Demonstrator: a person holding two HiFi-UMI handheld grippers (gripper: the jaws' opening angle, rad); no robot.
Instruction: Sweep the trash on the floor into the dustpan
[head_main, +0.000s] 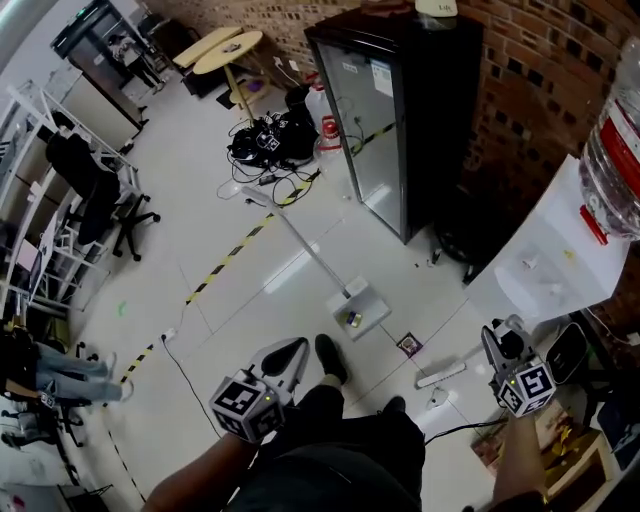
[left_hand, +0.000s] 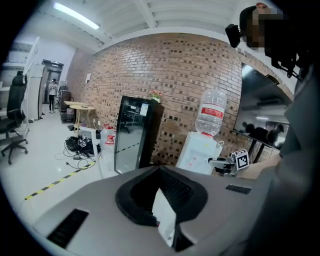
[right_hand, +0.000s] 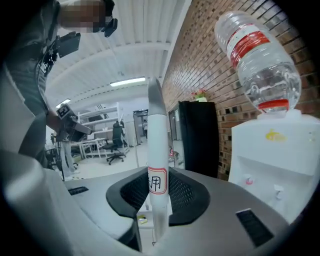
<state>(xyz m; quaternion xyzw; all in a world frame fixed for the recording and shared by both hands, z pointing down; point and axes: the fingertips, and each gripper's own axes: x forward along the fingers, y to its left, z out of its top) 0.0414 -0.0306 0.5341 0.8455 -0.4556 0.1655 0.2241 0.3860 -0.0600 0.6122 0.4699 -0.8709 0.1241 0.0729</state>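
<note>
A white dustpan (head_main: 362, 303) rests on the floor ahead of my feet. Its long thin handle (head_main: 300, 240) slants away to the upper left, and a small yellow scrap (head_main: 352, 320) lies in it. A dark square scrap (head_main: 408, 345) lies on the tiles just right of the pan. My right gripper (head_main: 493, 340) (right_hand: 157, 172) is shut on a white pole (right_hand: 154, 140) with a red-framed label; a white stick (head_main: 440, 375) shows on the floor beside it. At the lower left, my left gripper (head_main: 288, 354) (left_hand: 161, 172) is shut on a white piece (left_hand: 165, 217) that I cannot identify.
A black glass-door cabinet (head_main: 400, 110) stands against the brick wall, with a white water dispenser (head_main: 560, 250) to its right. Tangled cables (head_main: 265, 140) lie beyond the dustpan handle. Yellow-black tape (head_main: 230, 255) crosses the floor. An office chair (head_main: 100, 210) stands at the left.
</note>
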